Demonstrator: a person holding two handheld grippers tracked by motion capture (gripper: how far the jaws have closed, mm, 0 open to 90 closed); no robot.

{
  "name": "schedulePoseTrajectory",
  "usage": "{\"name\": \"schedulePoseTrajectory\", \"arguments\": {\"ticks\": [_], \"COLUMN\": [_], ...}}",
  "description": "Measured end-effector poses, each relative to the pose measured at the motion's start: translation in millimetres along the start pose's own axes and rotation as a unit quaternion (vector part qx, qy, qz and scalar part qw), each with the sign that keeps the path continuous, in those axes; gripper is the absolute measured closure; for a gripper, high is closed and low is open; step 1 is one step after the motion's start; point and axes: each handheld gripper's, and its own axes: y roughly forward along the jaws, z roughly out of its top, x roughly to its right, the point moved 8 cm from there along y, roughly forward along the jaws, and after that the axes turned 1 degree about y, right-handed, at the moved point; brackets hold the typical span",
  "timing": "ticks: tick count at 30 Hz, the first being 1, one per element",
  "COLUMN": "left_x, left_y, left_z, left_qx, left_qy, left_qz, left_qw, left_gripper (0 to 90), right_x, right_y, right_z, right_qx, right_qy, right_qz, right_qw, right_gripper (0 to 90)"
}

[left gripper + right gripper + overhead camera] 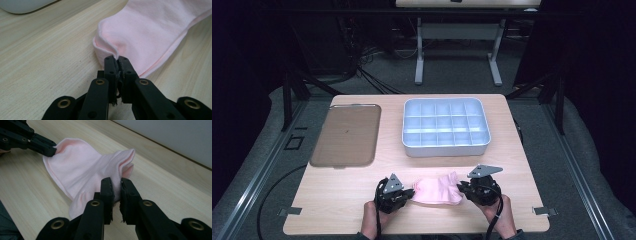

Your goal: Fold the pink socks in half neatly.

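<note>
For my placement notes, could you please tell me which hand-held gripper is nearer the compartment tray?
Right. The right hand-held gripper sits just below the compartment tray's front edge; the left hand-held gripper lies further left.

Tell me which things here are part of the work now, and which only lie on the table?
In use: pink sock, pinched by left gripper and right gripper.
Lying about: white divided tray, flat brown tray.
</note>
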Motion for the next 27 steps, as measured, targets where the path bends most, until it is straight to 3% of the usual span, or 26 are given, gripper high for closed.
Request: {"name": "schedulePoseTrajectory", "arguments": {"ticks": [5,8,10,11,19,27], "left_x": [0.2,0.5,0.5,0.5,0.3,0.4], "left_y": [-0.2,-0.1,-0.2,0.0,-0.1,-0.2], "left_z": [-0.1,-0.1,-0.1,-0.1,-0.1,-0.2], "left_qx": [-0.001,0.0,0.0,0.0,0.0,0.0], "left_qy": [0.005,0.005,0.003,0.005,0.003,0.003], "left_qz": [0.009,0.006,0.004,0.007,0.01,0.01], "left_qw": [0.9999,1.0,1.0,1.0,0.9999,0.9999], "left_gripper": [86.2,86.1,86.1,86.1,85.9,85.8], "right_x": [-5.9,-9.0,-9.5,-12.3,-23.5,-37.2], "right_y": [-2.8,-1.2,0.7,2.6,5.7,16.0], "right_z": [7.2,9.4,9.3,10.3,19.2,27.3], "right_qx": [-0.005,-0.022,-0.045,-0.052,-0.044,-0.058], "right_qy": [-0.015,-0.032,-0.054,-0.062,-0.067,-0.093], "right_qz": [-0.001,-0.009,-0.04,-0.043,-0.022,-0.017], "right_qw": [0.9999,0.9992,0.9967,0.9958,0.9965,0.9938], "right_gripper": [81.2,81.2,81.2,81.2,81.1,81.1]}}
